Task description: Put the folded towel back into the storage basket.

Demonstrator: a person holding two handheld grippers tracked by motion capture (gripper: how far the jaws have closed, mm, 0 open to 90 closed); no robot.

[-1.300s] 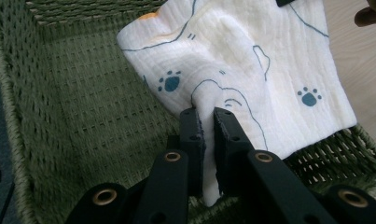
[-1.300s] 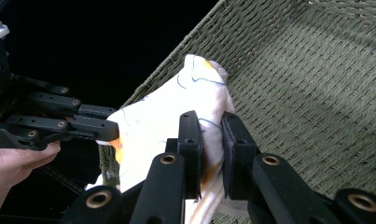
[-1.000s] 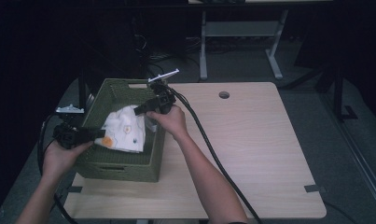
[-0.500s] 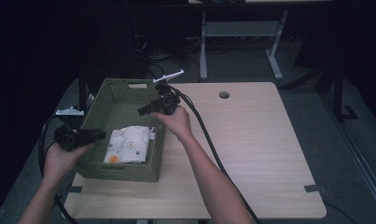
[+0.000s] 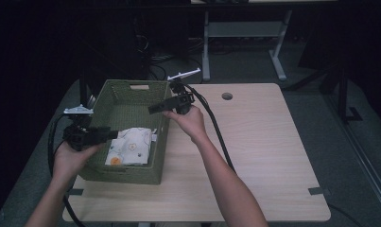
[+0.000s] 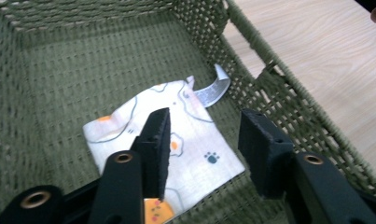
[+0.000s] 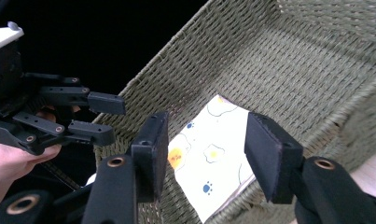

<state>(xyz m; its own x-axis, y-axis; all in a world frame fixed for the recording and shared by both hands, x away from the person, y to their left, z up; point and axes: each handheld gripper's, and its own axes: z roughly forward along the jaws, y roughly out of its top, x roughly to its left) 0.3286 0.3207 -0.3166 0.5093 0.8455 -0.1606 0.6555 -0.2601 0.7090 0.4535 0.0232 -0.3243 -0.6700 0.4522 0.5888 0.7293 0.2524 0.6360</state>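
A folded white cloth (image 5: pixel 129 146) printed with fried eggs and paw prints lies flat on the floor of a green woven basket (image 5: pixel 122 172), near its front right corner. In the left gripper view a grey tag (image 6: pixel 213 91) curls up from the cloth (image 6: pixel 120 123). My left gripper (image 5: pixel 113 134) hovers over the basket's left side just above the cloth; its jaws have just been opening, open with nothing pinched (image 6: pixel 206 126). My right gripper (image 5: pixel 151 109) hangs above the basket's right rim. Its jaws have also just been opening and hold nothing (image 7: pixel 206 126). The cloth (image 7: pixel 213 154) lies below them.
The basket stands on the left part of a light wooden table (image 5: pixel 254 142) with a round hole (image 5: pixel 227 96) near its far edge. A thick black cable (image 5: pixel 216 132) trails from the right gripper across the table. White desk legs (image 5: pixel 207 52) stand on the dark floor behind.
The cloth, bunched up between both grippers a second ago, now lies flat in the basket. The right gripper has drawn back toward the basket's right rim, and both pairs of jaws stand wider.
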